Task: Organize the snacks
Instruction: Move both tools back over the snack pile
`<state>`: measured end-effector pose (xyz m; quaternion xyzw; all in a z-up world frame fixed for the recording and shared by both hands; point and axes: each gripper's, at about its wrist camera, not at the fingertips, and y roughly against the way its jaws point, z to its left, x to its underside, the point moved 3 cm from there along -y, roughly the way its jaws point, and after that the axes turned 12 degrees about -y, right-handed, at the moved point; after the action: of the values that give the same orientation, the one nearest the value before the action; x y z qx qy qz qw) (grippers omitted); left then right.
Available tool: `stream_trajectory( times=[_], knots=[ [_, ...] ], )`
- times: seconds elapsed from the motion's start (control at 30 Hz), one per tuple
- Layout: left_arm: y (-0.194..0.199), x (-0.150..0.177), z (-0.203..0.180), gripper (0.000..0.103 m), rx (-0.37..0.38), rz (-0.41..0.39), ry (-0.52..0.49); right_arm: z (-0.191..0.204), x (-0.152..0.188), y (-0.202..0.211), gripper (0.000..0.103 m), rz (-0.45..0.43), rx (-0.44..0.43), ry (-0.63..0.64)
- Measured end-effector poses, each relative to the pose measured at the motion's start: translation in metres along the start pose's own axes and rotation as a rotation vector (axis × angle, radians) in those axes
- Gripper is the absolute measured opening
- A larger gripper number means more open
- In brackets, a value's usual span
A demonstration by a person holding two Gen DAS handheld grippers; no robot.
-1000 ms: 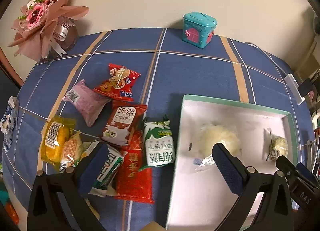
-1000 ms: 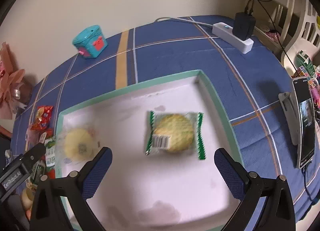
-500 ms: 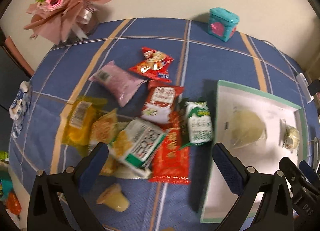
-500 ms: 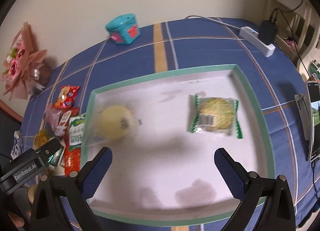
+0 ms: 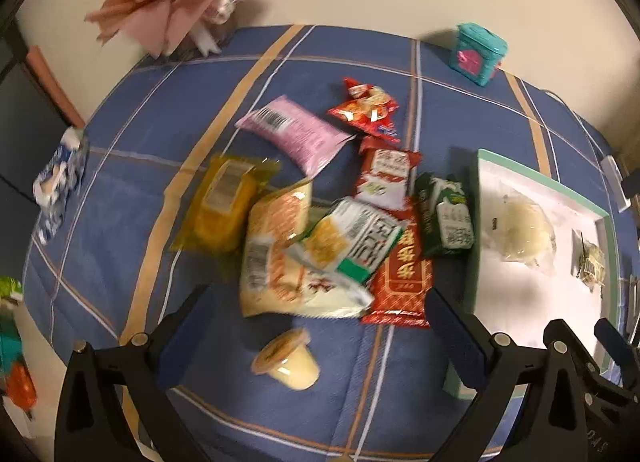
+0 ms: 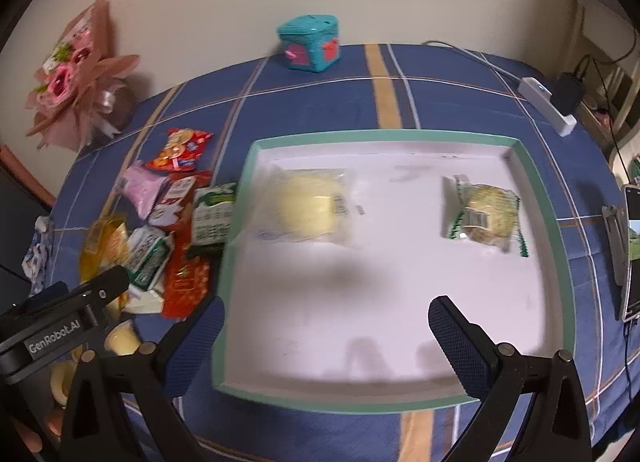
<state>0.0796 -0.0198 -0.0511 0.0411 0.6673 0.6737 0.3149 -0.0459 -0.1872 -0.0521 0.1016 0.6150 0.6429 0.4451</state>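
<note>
Both my grippers hang released and empty: the left gripper point(image 5: 316, 322) has swung off the tray point(image 6: 532, 182) and now sits low in its frame over the snack pile point(image 5: 340, 230), a jelly cup point(image 5: 286, 358) just beyond its fingers. My right gripper point(image 6: 326, 328) has pulled back to the tray's near edge. Two snacks, a pale bun point(image 6: 308, 206) and a cookie point(image 6: 484, 214), lie inside; I judge the left will fetch next.

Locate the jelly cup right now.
In the left wrist view the jelly cup lies on its side on the blue tablecloth, between the open left tongs, nearer the camera than the snack pile and left of the tray.
</note>
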Motion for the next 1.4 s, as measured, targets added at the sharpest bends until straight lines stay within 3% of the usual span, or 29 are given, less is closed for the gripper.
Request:
stream_trajectory(
  times=[0.57,0.87,1.1,1.4],
  knots=[
    [-0.02,0.038,0.058,0.103,0.052,0.101,0.164,0.071,0.04,-0.007,0.103,0.072,-0.092,0.085],
    [-0.045,0.048,0.068,0.103,0.081,0.187,0.216,0.087,0.052,-0.026,0.103,0.128,-0.082,0.101],
    [-0.041,0.047,0.078,0.103,0.085,0.161,0.248,0.105,0.062,-0.032,0.103,0.146,-0.088,0.174],
    [-0.037,0.055,0.116,0.103,0.016,0.152,0.321,0.142,0.079,-0.04,0.102,0.184,-0.163,0.258]
  ],
)
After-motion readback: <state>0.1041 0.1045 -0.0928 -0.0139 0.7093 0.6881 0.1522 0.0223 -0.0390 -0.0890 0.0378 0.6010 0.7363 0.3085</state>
